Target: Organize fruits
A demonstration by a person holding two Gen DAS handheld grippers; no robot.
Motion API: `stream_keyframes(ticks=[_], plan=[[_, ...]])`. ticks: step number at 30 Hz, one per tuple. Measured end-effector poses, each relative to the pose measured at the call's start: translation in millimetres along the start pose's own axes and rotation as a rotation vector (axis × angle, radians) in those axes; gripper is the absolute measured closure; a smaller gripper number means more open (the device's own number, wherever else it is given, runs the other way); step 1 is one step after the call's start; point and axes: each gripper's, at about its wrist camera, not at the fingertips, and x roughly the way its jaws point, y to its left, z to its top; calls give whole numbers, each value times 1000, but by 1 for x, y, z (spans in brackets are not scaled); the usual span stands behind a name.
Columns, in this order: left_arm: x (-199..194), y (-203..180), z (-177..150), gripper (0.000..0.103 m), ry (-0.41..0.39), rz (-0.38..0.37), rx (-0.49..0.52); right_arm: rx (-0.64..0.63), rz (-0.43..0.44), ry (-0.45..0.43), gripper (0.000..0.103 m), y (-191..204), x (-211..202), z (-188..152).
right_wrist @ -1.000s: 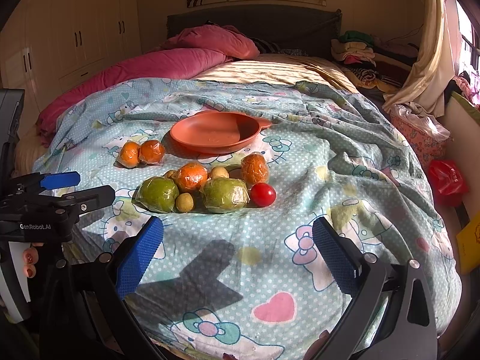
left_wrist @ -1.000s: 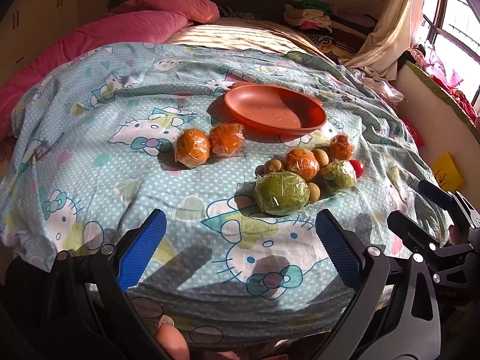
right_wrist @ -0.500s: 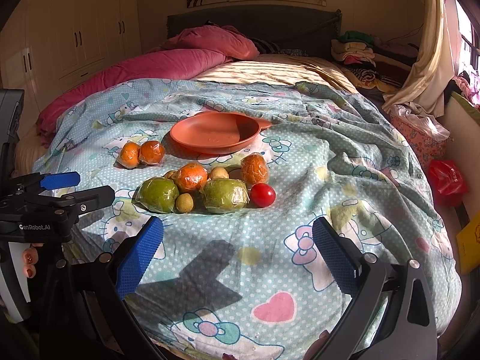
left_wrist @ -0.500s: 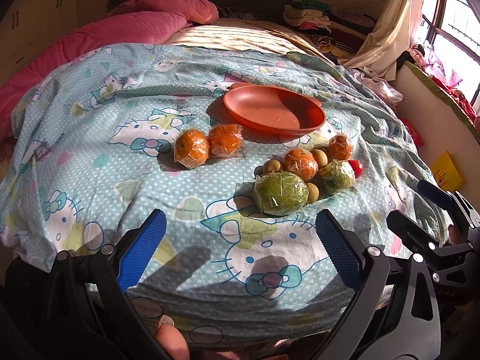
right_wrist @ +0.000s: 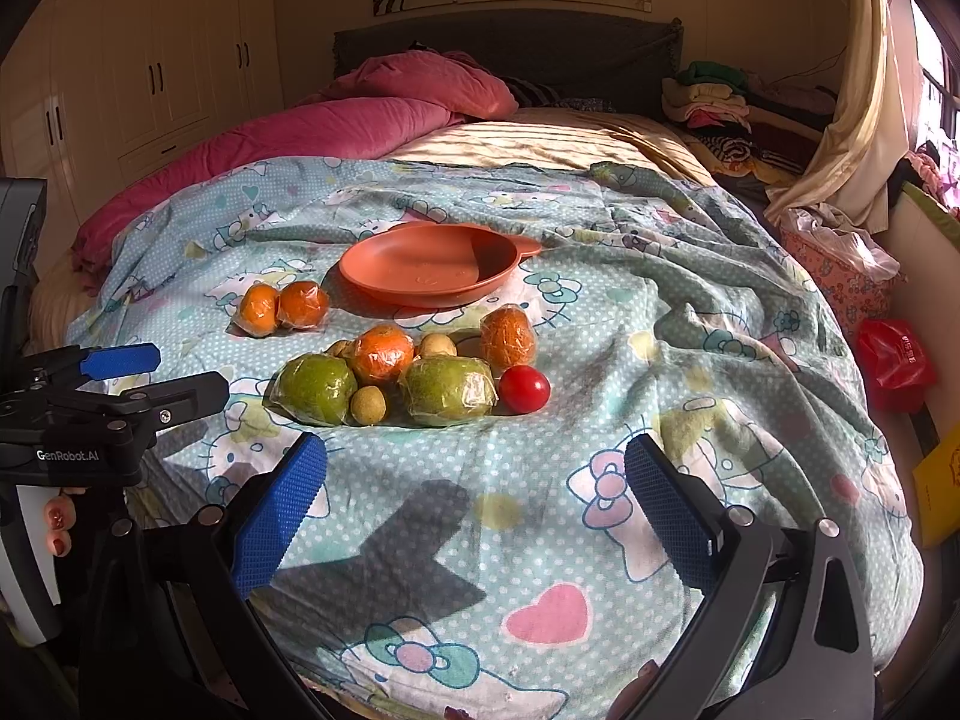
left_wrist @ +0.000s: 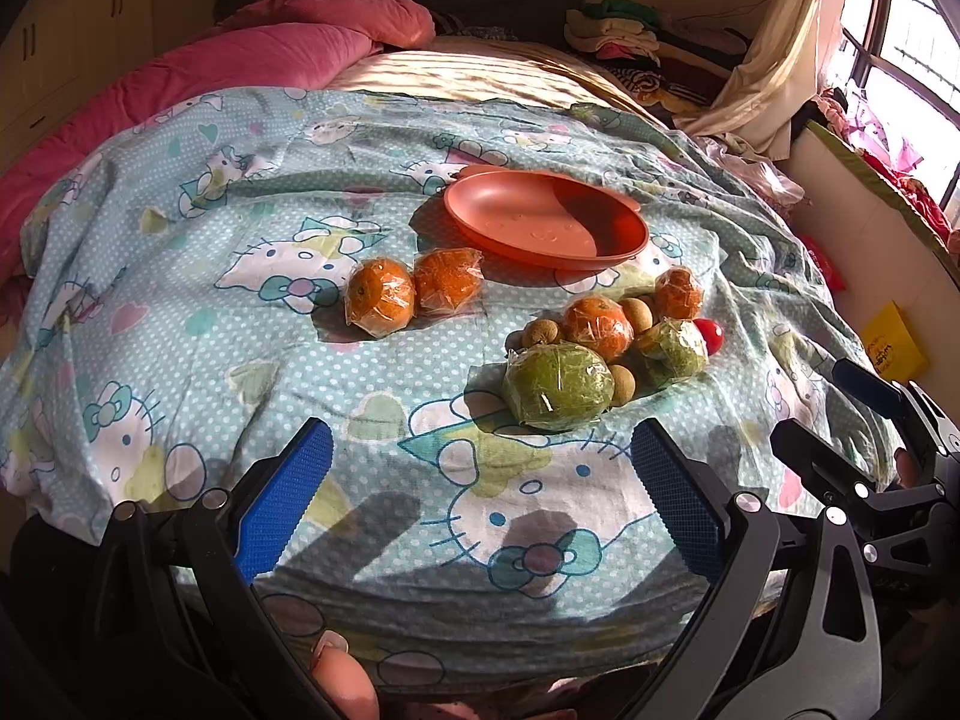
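Note:
An empty orange plate lies on the cartoon-print bedspread. In front of it sit two wrapped oranges side by side. To their right is a cluster: two wrapped green fruits, more wrapped oranges, small brown longans and a red tomato. My left gripper stands open over the near edge of the bed, nothing between its fingers. My right gripper is open too, short of the cluster and holding nothing.
A pink quilt and pillow lie at the bed's far left. Folded clothes and a curtain are at the far right. A red bag and yellow item sit beside the bed on the right. White wardrobes stand left.

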Motion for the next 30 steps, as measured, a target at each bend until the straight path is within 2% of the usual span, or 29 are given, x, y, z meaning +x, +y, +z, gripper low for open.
stream_keyframes(ticks=[19,30], plan=[[7,-6,-3,9,10,-6,7,2,-1,2,4,-1,2,0],[28,-11,-2,9,63,-43,32,20,-27,9,4,-19,15,4]])
